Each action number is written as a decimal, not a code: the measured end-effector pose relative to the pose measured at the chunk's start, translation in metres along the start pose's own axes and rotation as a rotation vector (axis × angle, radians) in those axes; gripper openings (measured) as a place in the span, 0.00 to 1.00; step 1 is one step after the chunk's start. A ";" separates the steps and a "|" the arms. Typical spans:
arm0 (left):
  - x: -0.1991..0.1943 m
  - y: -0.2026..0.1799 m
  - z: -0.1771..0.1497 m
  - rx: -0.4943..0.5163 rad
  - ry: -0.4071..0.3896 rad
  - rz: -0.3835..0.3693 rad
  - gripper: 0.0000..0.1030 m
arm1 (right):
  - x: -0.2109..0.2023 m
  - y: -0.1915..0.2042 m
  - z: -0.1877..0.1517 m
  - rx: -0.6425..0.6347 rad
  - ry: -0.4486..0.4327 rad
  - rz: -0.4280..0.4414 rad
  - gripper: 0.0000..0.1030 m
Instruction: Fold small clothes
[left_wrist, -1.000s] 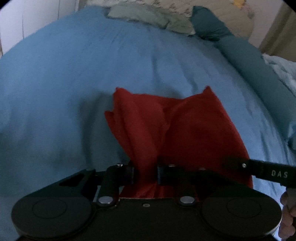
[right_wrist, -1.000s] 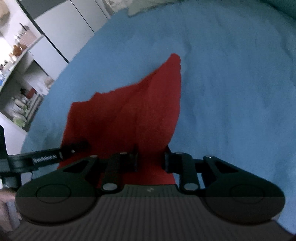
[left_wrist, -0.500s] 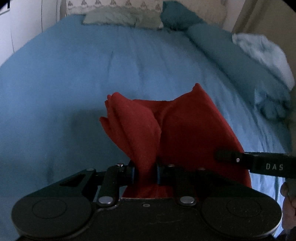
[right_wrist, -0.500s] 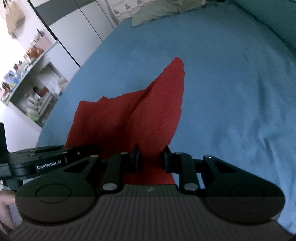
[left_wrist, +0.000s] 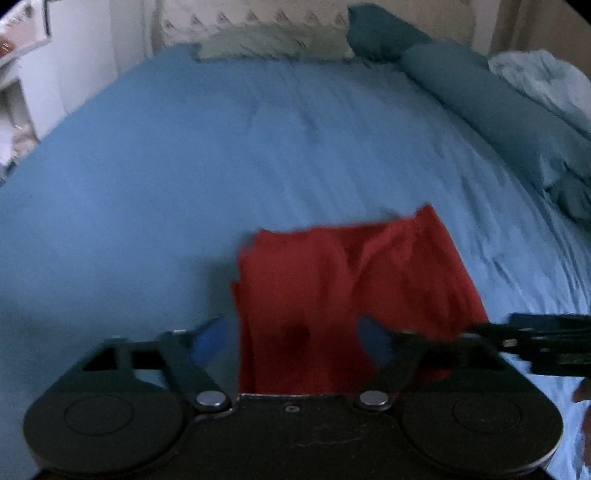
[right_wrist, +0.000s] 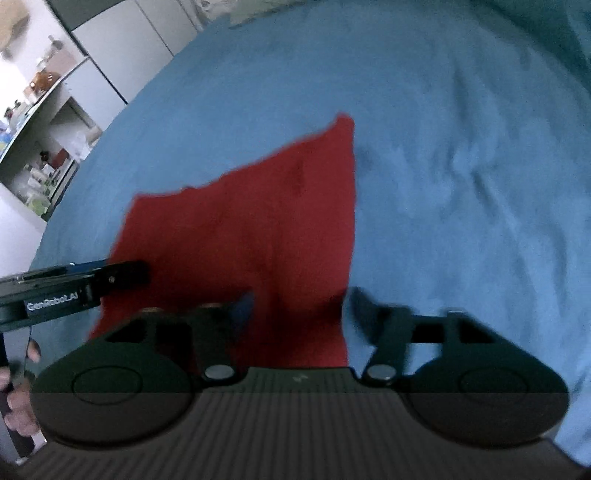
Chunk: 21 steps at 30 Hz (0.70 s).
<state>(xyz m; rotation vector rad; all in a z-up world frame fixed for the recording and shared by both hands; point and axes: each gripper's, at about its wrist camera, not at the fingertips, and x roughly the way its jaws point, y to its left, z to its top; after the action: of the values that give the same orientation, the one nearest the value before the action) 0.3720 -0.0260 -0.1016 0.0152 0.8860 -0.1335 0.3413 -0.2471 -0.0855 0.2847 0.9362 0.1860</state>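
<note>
Left gripper (left_wrist: 295, 341) and right gripper (right_wrist: 297, 304): jaws spread wide, gripping nothing. The red garment (left_wrist: 343, 291) lies folded on the blue bedsheet (left_wrist: 221, 147), its near edge between both pairs of fingers. Recommendation: withdraw straight back, clear of the cloth, to avoid dragging the fold.

The garment (left_wrist: 347, 291) lies on the bed (left_wrist: 184, 177) between both grippers – pillows (left_wrist: 273, 44) far behind, a bolster (left_wrist: 491, 107) along its right
</note>
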 end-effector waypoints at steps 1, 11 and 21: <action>-0.005 0.003 0.000 -0.001 -0.011 0.016 0.90 | -0.009 0.002 0.003 -0.019 -0.025 -0.005 0.99; 0.020 0.029 -0.042 0.060 -0.052 0.064 0.90 | -0.007 0.004 -0.010 -0.126 -0.077 -0.116 1.00; 0.046 0.057 -0.090 0.039 -0.205 0.019 0.96 | 0.038 -0.022 -0.061 -0.128 -0.203 -0.173 1.00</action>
<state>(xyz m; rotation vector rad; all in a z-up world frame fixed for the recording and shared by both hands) 0.3382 0.0315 -0.1961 0.0455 0.6787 -0.1323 0.3144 -0.2476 -0.1560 0.1010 0.7396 0.0558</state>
